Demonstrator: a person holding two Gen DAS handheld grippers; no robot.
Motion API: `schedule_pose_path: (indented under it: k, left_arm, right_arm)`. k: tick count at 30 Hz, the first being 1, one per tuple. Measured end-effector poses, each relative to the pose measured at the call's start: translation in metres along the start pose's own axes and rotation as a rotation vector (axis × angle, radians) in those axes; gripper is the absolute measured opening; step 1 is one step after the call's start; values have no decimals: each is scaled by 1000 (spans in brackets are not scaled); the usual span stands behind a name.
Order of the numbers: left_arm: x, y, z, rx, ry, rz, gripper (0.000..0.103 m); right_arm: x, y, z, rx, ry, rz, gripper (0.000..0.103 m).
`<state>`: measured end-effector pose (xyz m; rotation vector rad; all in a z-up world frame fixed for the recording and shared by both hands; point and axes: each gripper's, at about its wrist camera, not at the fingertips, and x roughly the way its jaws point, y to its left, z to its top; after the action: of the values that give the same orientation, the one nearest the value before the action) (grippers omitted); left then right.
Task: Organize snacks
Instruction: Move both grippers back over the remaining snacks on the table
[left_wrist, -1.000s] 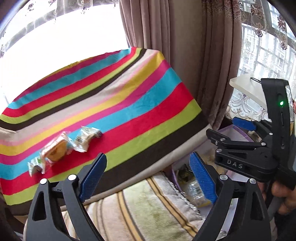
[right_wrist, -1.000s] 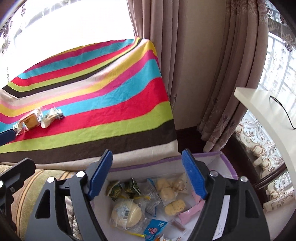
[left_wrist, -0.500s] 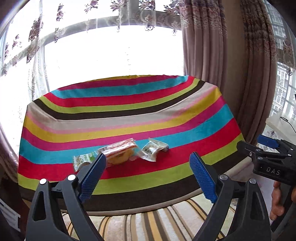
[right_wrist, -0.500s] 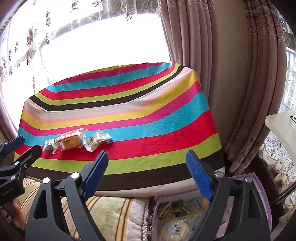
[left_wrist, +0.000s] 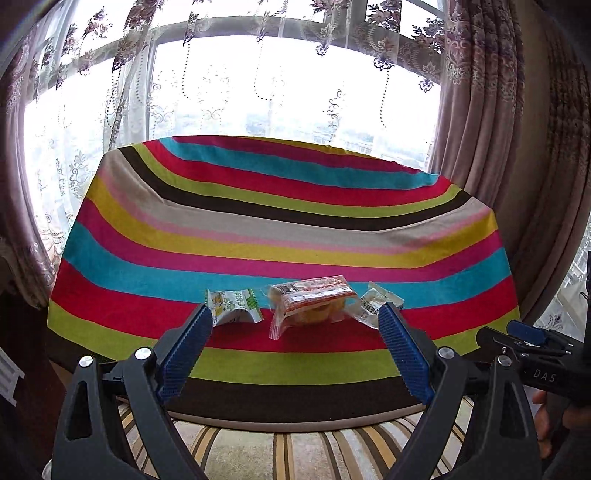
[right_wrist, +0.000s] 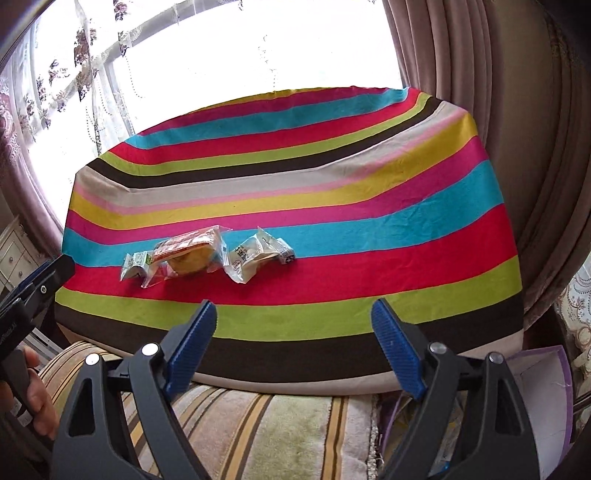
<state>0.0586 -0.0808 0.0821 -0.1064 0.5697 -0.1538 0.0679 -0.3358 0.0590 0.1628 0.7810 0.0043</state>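
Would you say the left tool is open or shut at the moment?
Open: the left tool has its blue pads spread wide with nothing between them, short of the three snack packets.

— Where was there room on the striped table (left_wrist: 280, 229)?

— The whole far half and the right side lay bare. Three snack packets (left_wrist: 310, 302) sat in a row near the front edge, left of centre.

— Anything hemming it in?

— Curtains (right_wrist: 517, 147) hung close behind the right edge; a purple box (right_wrist: 546, 398) stood below the front right corner.
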Motion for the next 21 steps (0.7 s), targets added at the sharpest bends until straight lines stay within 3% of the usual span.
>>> schedule_pose_path:
  k: [11,21]
  left_arm:
    - [33,48,8,-138,59,40,86]
    - [93,87,11,-300,203,26,83]
  right_arm:
    - [47,7,18,158,40,12,86]
    - [91,9,31,284,62,1,86]
